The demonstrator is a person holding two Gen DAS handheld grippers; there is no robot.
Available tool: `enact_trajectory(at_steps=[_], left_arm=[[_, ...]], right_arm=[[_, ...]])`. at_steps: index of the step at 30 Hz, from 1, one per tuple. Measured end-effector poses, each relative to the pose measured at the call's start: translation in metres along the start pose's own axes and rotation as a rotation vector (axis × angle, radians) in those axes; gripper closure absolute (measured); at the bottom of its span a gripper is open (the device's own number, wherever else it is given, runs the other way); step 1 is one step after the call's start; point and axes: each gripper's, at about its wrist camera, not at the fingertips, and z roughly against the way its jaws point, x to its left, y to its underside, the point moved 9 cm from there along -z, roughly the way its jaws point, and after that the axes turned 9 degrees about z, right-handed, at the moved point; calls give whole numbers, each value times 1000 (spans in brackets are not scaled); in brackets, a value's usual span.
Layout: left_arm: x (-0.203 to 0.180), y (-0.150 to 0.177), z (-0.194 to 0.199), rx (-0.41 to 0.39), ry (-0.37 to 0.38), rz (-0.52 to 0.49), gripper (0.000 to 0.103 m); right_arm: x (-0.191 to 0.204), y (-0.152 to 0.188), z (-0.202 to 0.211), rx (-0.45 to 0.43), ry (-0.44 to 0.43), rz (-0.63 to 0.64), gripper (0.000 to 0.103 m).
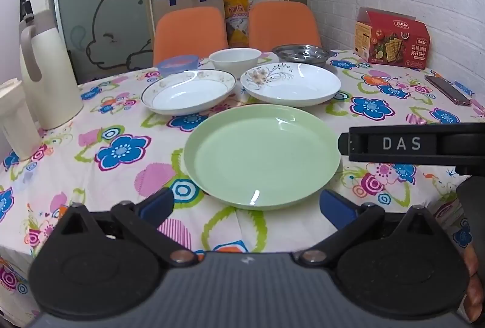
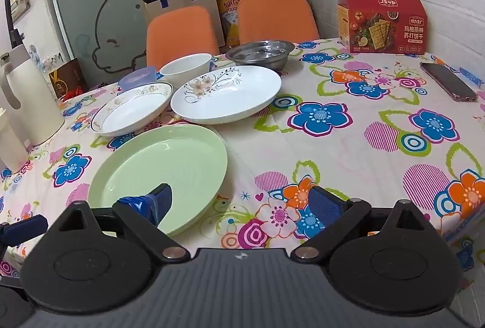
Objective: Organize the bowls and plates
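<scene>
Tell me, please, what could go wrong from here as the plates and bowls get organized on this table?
1. The round pale green plate lies flat on the flowered tablecloth; an open gripper catching its low rim might drag the cloth instead.
2. The two white patterned plates sit nearly rim to rim, so lifting one may knock the other.
3. The dark phone lies near the table edge and a passing arm could hit it.

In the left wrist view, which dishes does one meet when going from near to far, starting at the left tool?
Left tool → green plate → gold-rimmed plate → white bowl. The flower plate and the steel dish lie at similar depths to these, so I leave them out.
</scene>
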Motion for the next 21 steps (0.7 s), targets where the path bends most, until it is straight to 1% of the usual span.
enact_trajectory(at_steps=[21], left_arm=[[3,-1,1,3,4,-3,1]], right_arm=[[3,-1,0,-4,-5,8,19]])
